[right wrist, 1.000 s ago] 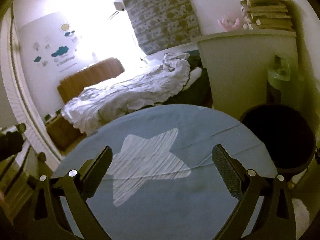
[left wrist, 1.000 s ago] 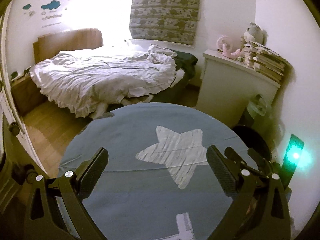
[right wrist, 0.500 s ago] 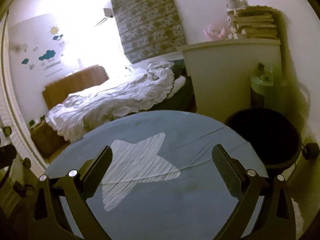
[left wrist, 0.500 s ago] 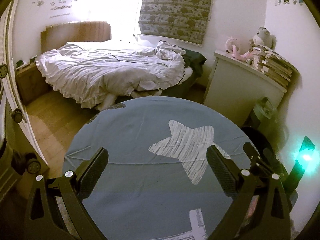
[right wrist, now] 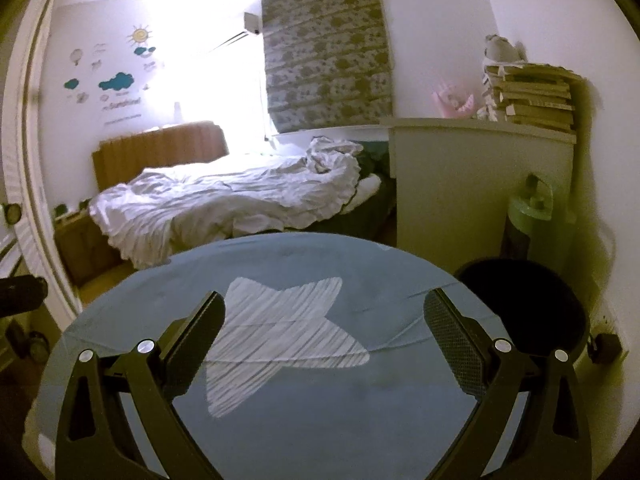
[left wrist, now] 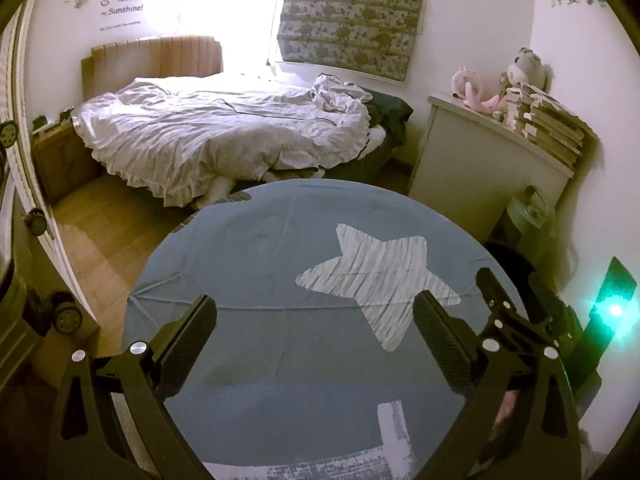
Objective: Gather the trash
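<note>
A round table with a blue cloth (left wrist: 260, 264) bearing a white star (left wrist: 376, 276) fills the foreground; it also shows in the right wrist view (right wrist: 360, 408). My left gripper (left wrist: 316, 328) is open and empty above the cloth. My right gripper (right wrist: 324, 324) is open and empty above the same cloth, and its fingers show at the right of the left wrist view (left wrist: 496, 300). A black round trash bin (right wrist: 528, 300) stands on the floor right of the table; its rim shows in the left wrist view (left wrist: 516, 256). No trash item is visible.
An unmade bed with white bedding (left wrist: 224, 132) stands beyond the table. A pale cabinet (left wrist: 480, 168) with stacked books (left wrist: 548, 124) and plush toys is at the right. A green cylinder (right wrist: 528, 216) stands behind the bin. Wooden floor (left wrist: 108, 240) lies at the left.
Both views have tilted upward and shifted, showing more of the wall and bed. Both grippers stay open and empty over the table.
</note>
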Demonstrator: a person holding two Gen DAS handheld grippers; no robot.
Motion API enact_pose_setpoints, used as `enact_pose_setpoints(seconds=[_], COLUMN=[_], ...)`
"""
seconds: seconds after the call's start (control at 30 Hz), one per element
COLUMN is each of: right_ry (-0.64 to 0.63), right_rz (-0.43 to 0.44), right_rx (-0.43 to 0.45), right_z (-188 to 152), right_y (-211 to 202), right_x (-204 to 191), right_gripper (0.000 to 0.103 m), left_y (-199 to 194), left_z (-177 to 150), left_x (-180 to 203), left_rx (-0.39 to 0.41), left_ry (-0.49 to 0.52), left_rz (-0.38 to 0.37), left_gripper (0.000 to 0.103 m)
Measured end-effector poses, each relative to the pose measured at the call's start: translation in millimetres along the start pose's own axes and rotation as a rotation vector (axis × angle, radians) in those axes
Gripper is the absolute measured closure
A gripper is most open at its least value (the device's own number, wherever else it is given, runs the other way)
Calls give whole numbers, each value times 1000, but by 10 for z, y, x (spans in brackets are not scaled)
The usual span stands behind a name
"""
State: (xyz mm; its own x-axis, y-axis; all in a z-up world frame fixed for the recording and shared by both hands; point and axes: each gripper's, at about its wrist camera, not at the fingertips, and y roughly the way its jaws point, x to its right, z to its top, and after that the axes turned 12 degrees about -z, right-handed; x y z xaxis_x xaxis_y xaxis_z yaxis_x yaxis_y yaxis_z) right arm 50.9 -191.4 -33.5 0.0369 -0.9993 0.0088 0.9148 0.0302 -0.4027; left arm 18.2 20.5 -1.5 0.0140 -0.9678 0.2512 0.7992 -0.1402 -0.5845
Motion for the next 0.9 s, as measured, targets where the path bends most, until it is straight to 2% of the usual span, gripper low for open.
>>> enact_pose_setpoints(seconds=[0.5, 0.9], right_ry=[13, 10], right_rz=[4, 2], right_rx=[2, 3], right_z=[12, 10], right_y=[0, -3], right_x=[11, 3], right_gripper=[5, 5], left_y=[-57, -66], left_z=[-57, -77], left_x=[226, 261], left_rx=[8, 10], left_ry=[29, 26], left_rz=[0, -6], left_gripper=[5, 5])
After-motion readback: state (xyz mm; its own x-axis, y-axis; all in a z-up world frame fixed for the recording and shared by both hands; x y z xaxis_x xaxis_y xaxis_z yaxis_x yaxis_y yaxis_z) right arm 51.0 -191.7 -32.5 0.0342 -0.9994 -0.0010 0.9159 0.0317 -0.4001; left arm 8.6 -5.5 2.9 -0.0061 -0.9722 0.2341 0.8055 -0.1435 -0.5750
